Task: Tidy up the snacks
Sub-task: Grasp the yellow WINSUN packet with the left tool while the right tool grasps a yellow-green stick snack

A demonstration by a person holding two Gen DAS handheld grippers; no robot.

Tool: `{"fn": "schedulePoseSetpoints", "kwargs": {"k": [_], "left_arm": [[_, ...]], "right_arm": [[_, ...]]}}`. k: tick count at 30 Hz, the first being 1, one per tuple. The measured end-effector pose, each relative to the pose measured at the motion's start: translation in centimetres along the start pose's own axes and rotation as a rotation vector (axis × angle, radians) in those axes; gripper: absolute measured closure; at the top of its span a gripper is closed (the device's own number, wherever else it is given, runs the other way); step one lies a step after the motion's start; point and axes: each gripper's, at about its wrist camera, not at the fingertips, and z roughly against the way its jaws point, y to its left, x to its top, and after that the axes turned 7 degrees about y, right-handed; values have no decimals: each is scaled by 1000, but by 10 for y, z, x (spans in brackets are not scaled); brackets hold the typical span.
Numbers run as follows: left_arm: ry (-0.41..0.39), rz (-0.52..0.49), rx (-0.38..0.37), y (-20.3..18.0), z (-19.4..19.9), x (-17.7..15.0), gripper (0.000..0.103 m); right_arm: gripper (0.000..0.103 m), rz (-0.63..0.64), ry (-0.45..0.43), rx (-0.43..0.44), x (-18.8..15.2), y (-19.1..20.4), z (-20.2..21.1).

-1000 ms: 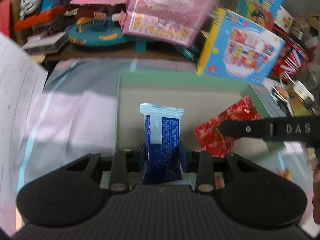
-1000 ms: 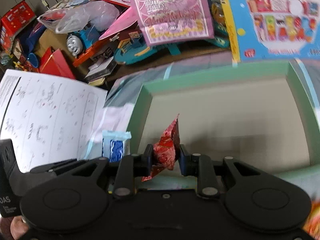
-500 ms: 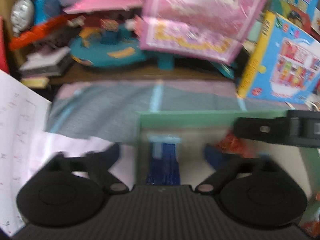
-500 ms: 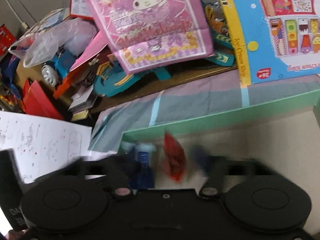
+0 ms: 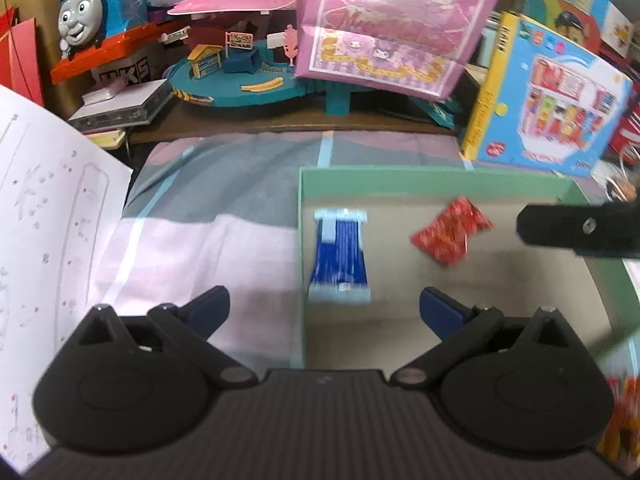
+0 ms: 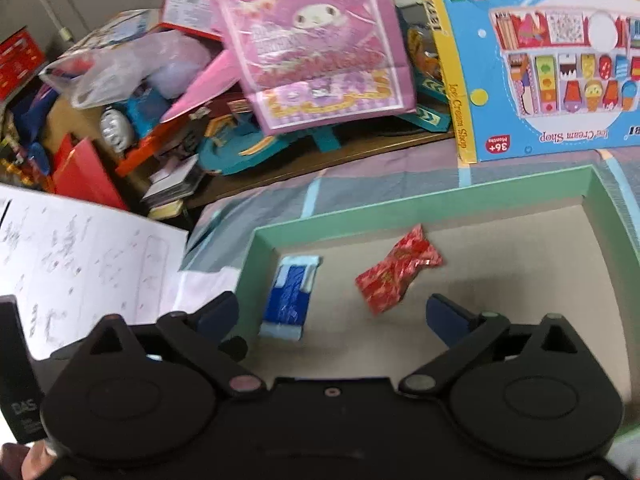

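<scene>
A blue snack packet [image 5: 339, 254] lies flat in the green-rimmed box [image 5: 400, 174] near its left wall. A red foil snack packet [image 5: 450, 230] lies to its right in the box. Both show in the right wrist view too: the blue packet [image 6: 291, 296], the red packet [image 6: 396, 272], the box [image 6: 420, 206]. My left gripper [image 5: 324, 308] is open and empty, just short of the blue packet. My right gripper [image 6: 332, 314] is open and empty above the box's near side; part of it shows at the right of the left wrist view [image 5: 580, 232].
A white printed sheet [image 5: 44, 208] lies left of the box on a striped cloth [image 5: 208, 208]. Behind the cloth stands a clutter of toys: a blue train [image 5: 92, 12], a pink bag [image 5: 392, 28], a blue toy carton [image 5: 548, 100].
Both grippers have opened and let go of their packets, which now lie in the box. Both grippers have drawn back and up from the box.
</scene>
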Motion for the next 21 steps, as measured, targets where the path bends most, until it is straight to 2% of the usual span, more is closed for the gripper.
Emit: {"fn": "schedulePoseSetpoints", "kwargs": {"k": [9,11,16,21], "left_arm": [[61,-51,18,26,18,-84,0],[76,-69,17,31,18,-100,0],[111,-130,-13,40,17,-134,0],[128,-186,-50,40,14,-146,0]], "right_arm": [[0,52,53,27,-74,17,38],[6,56,81,40,-93,19,42],[38,42,176,74,-134,21,43],[46,103,244,56,-166,25,41]]}}
